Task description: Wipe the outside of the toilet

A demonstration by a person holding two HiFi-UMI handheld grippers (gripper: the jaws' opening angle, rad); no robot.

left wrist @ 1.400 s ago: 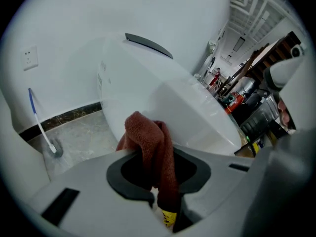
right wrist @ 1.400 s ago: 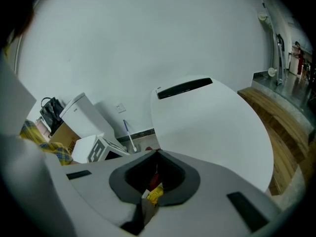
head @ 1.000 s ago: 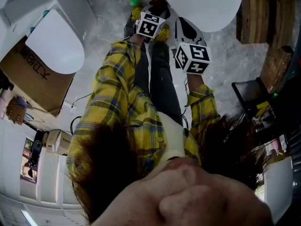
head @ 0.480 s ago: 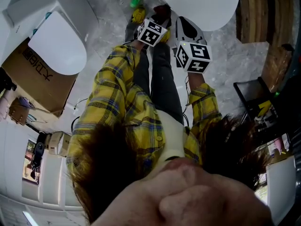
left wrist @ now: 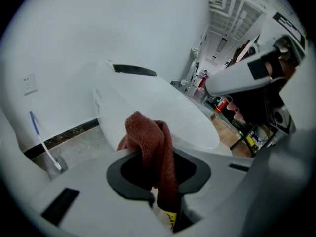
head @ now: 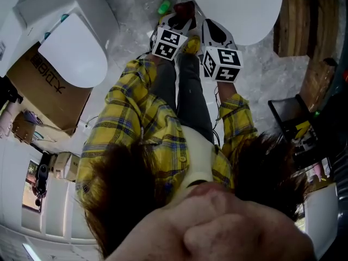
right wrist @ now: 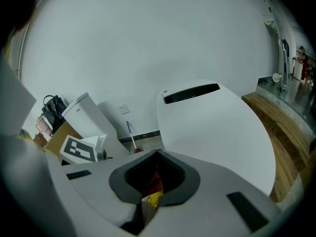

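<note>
left gripper (left wrist: 157,157) fingers clamped on brown cloth (left wrist: 145,132), toilet (left wrist: 163,107) just ahead; right gripper (right wrist: 156,154) fingers pressed together, idle. lay cloth flat against bowl side, wipe in overlapping strokes, firm grip

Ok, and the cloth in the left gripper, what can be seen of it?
The cloth is reddish-brown with a looped, towel-like pile. The left gripper is shut on its lower part, so it stands bunched and folded over above the jaws, one lobe drooping left. The white toilet lies just behind it; whether they touch cannot be told.
</note>
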